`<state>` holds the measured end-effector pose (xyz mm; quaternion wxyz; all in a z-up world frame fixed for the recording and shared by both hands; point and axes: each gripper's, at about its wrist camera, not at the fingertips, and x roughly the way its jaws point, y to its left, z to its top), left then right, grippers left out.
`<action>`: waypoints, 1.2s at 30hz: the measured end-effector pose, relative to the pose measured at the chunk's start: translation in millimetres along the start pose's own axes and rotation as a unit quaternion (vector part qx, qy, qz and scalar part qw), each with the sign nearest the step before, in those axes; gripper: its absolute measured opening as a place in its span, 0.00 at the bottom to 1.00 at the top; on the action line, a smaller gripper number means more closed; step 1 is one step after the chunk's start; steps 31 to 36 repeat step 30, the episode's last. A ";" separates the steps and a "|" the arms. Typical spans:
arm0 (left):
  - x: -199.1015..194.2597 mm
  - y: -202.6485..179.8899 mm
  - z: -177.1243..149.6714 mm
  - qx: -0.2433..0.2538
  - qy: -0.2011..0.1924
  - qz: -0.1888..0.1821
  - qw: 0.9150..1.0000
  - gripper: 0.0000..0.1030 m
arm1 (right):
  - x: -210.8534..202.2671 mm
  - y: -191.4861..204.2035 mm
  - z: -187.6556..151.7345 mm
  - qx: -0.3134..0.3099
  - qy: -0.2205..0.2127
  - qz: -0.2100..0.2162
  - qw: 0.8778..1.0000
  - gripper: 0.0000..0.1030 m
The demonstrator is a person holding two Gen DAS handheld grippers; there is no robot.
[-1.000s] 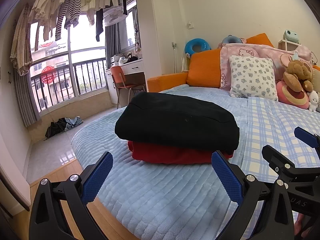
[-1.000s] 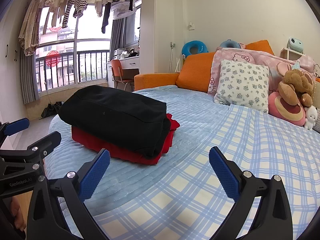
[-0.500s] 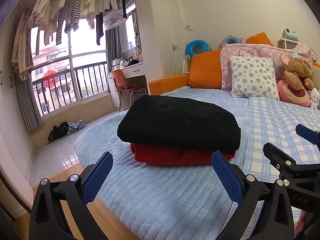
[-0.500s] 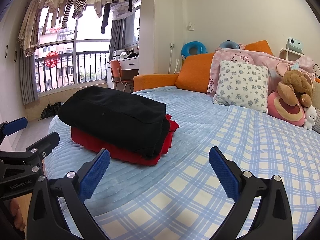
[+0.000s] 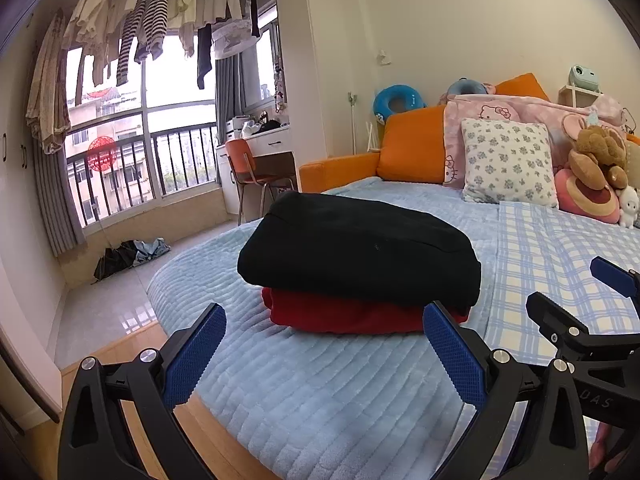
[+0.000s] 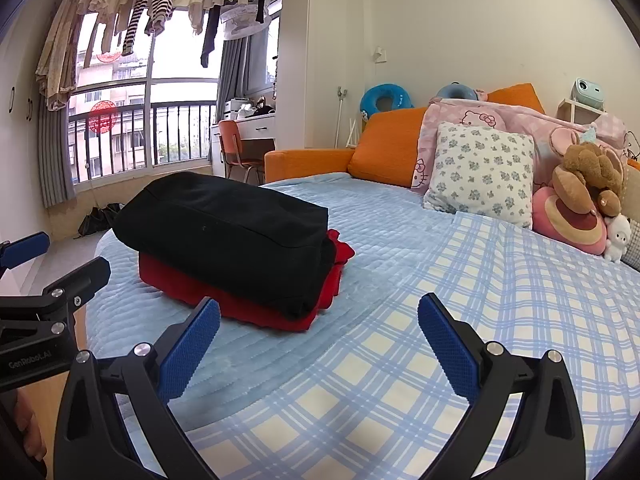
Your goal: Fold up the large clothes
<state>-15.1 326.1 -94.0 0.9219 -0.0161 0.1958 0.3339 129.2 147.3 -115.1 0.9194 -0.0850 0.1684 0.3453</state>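
Observation:
A folded black garment (image 5: pixel 360 252) (image 6: pixel 224 228) lies stacked on a folded red garment (image 5: pixel 344 314) (image 6: pixel 240 300) on the light blue bed cover (image 5: pixel 320 392) (image 6: pixel 384 216). My left gripper (image 5: pixel 324 350) stands open just in front of the stack, with nothing between its blue pads. To the right of the stack, over the blue checked sheet (image 6: pixel 440 360), my right gripper (image 6: pixel 318 344) is open and empty too. Each gripper shows at the edge of the other's view.
Pillows (image 6: pixel 484 172), plush toys (image 6: pixel 588 184) and orange cushions (image 6: pixel 384 144) line the head of the bed. A desk and orange chair (image 5: pixel 244 164) stand by the window, under hanging laundry (image 5: pixel 152 20). Dark clothes (image 5: pixel 124 254) lie on the tiled floor. The bed's edge meets wood flooring (image 5: pixel 132 344).
Both views have drifted slightly back and up from the stack. The stack has not moved, and both grippers stay open.

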 end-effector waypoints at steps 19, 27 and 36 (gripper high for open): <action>3.4 -1.2 0.8 0.000 -0.008 0.009 1.000 0.97 | 0.2 -6.6 2.5 0.006 0.001 -0.002 1.000 0.95; 7.9 3.8 0.2 -0.009 0.010 0.002 1.000 0.97 | 0.4 -7.5 2.8 0.005 0.001 -0.003 1.000 0.95; 8.4 2.5 -0.8 -0.003 0.011 0.004 1.000 0.97 | 1.1 -7.6 2.8 0.004 0.002 -0.002 1.000 0.95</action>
